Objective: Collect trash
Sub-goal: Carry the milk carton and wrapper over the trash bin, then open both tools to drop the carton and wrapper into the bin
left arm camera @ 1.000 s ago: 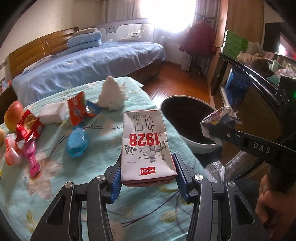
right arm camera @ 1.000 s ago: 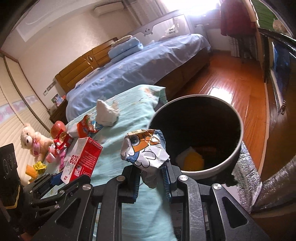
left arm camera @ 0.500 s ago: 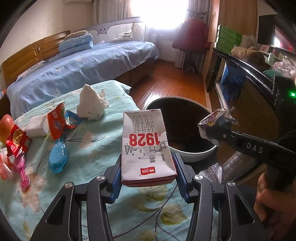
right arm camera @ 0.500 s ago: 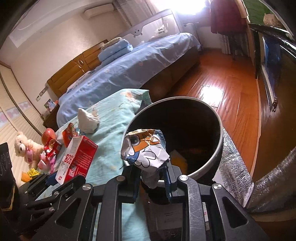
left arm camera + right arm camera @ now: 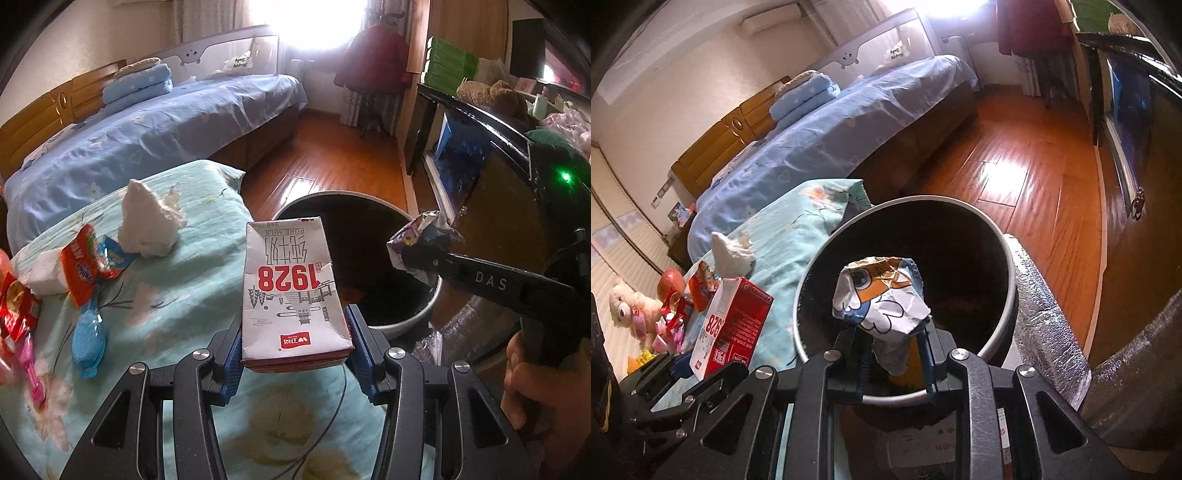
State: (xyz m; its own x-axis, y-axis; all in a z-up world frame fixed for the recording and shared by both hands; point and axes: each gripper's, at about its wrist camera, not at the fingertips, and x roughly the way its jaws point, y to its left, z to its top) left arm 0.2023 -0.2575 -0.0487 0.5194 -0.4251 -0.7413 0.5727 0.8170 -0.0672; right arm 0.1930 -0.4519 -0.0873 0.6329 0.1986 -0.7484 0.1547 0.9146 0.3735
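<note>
Two pieces were carried nearer the round dark bin [image 5: 1004, 254]; red-and-white milk carton [image 5: 295, 291] clamped by left gripper [image 5: 295, 345], crumpled cartoon wrapper [image 5: 882, 306] pinched in right gripper [image 5: 895, 363]; dropping judged imminent.

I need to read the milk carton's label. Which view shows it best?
The left wrist view: the milk carton faces the camera. The right wrist view shows only its red side, at an angle.
</note>
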